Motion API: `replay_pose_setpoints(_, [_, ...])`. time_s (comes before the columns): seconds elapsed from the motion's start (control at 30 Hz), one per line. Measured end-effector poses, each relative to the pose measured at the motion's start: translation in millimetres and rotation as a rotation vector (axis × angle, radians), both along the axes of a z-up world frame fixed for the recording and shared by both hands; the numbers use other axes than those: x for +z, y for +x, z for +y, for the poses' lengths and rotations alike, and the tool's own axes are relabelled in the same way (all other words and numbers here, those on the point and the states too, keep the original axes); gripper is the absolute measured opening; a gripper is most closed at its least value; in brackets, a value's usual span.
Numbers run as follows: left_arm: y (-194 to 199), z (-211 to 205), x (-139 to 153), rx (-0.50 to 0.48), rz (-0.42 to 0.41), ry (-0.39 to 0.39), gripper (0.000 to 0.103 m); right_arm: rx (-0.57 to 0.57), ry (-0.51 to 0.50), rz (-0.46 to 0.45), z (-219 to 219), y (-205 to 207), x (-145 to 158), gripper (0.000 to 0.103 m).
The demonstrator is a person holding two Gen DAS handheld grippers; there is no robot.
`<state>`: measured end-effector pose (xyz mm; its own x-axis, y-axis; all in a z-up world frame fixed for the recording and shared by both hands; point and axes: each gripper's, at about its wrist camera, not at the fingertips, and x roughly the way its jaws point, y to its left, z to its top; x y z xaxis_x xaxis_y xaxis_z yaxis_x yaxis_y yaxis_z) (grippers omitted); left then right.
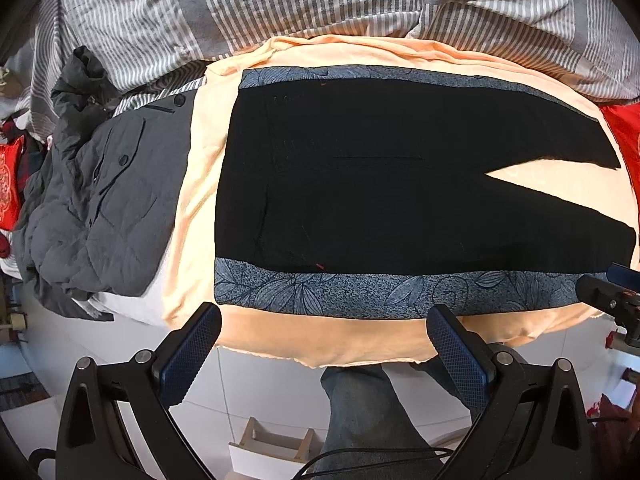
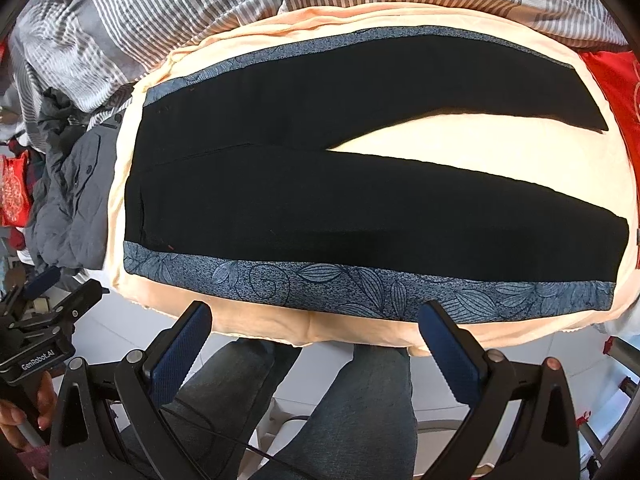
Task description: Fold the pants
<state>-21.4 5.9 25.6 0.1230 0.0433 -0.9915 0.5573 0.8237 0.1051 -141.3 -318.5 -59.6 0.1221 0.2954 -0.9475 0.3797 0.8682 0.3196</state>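
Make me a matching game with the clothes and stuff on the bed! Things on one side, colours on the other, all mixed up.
Things:
1. pants
2. jacket
3. blanket under the pants
4. duvet

Colours:
A. grey and white stripes
B. peach
C. black with blue leafy side bands
D. dark grey

Pairs: 1-C, 2-D, 3-B, 4-A

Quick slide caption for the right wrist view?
Open right hand-held gripper hovers before black pants spread flat on a peach sheet, legs apart, unfolded.
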Motion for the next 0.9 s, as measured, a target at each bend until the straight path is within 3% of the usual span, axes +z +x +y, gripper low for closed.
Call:
replay_pose_setpoints(0.37, [-11,5,2,0.116,-0.023,-0.009,0.103,0.039,0.028,-0.029,-15,-10,-2,0.103])
replay_pose_setpoints(0.6, [-20,21,-7,0.298,0.027,-0.069,0.103,0.032,0.131,-0.041,-30,-29,-11,0.103])
replay_pose_setpoints(0.7, [-20,30,-19,0.353,0.062,-0.07,0.103,-0.014,0.222,-0.036,-28,-37,-21,0.103])
replay_pose_setpoints(0.9, [-11,47,-54,0.402,0.106,-0.073,0.103,-0.206,0.541,-0.041,-9,-53,-73,0.103])
